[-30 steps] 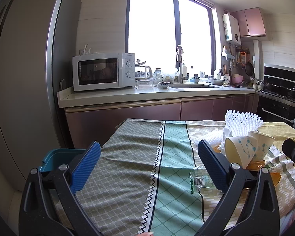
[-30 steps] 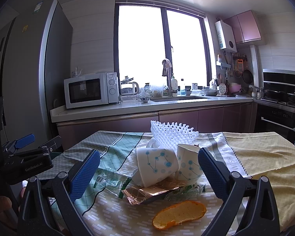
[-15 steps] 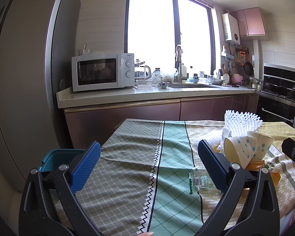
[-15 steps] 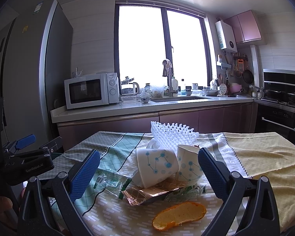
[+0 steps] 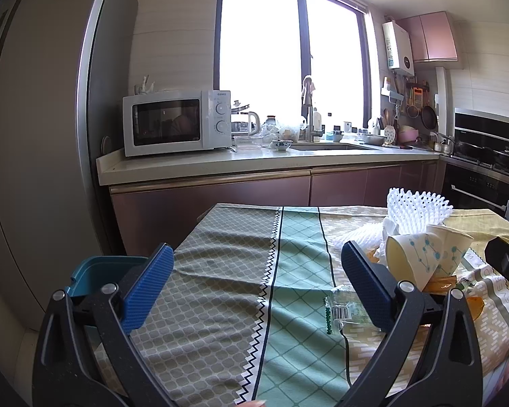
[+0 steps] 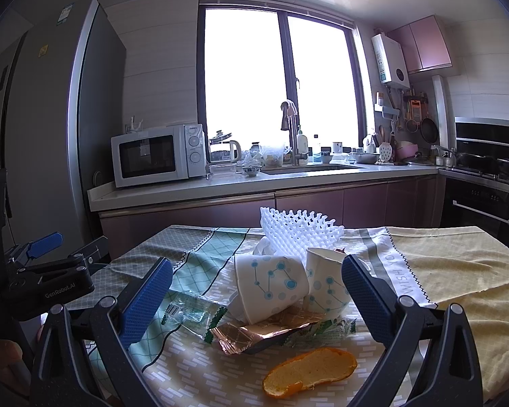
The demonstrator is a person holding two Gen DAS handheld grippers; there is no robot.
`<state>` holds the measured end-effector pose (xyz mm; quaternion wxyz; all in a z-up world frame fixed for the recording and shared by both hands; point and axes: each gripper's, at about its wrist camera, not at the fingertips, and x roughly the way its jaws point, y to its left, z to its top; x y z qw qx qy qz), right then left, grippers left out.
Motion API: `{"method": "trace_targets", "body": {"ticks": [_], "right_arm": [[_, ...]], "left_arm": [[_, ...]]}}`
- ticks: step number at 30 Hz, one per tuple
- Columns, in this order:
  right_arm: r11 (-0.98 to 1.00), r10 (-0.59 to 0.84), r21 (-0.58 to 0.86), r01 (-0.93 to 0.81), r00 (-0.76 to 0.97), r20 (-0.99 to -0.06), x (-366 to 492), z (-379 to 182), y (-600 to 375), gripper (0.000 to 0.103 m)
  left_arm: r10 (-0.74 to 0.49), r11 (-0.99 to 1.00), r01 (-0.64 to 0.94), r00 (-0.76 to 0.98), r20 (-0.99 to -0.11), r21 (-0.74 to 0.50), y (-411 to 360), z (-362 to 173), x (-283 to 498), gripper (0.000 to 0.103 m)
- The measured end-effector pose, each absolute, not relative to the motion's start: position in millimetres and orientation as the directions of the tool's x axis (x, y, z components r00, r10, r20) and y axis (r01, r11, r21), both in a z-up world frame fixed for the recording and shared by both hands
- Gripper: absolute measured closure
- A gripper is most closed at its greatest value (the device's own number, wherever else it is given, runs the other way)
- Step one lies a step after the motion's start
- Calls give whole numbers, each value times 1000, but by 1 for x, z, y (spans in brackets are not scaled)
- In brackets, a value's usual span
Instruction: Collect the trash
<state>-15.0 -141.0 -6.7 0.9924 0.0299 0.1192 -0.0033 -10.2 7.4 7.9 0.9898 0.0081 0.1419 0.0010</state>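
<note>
While the trash sits heaped on the patterned tablecloth [image 6: 458,271], we hold our right gripper [image 6: 254,300] wide, framing the toppled white dotted paper cup [image 6: 271,286]; our left gripper [image 5: 254,283], equally wide, waits near the teal plastic bin [image 5: 101,273].

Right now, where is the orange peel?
In the right wrist view, the orange peel lies on the tablecloth at the near edge, just in front of the brown wrapper and paper cups.

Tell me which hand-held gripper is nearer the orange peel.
Right. The right hand-held gripper hangs open just over the orange peel, which lies between its fingers. The left hand-held gripper is off to the peel's left, over bare tablecloth.
</note>
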Motion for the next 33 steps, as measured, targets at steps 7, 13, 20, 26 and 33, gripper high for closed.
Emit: {"method": "trace_targets", "body": {"ticks": [7, 13, 20, 26, 33], "right_arm": [[998, 4, 66, 12, 970, -243, -13, -8, -143, 7], [998, 10, 69, 7, 969, -246, -12, -11, -145, 7], [997, 11, 78, 9, 968, -252, -13, -12, -150, 7], [997, 19, 83, 3, 966, -259, -11, -12, -154, 7], [996, 25, 91, 0, 962, -272, -8, -13, -161, 7]], "left_arm": [[0, 1000, 6, 958, -288, 19, 4, 7, -9, 6], [-7, 1000, 14, 954, -301, 19, 1, 0, -5, 6], [-14, 1000, 21, 949, -315, 20, -1, -3, -1, 6], [-18, 999, 26, 945, -327, 20, -3, -5, 3, 6], [-33, 999, 40, 936, -351, 15, -4, -9, 9, 6]]}}
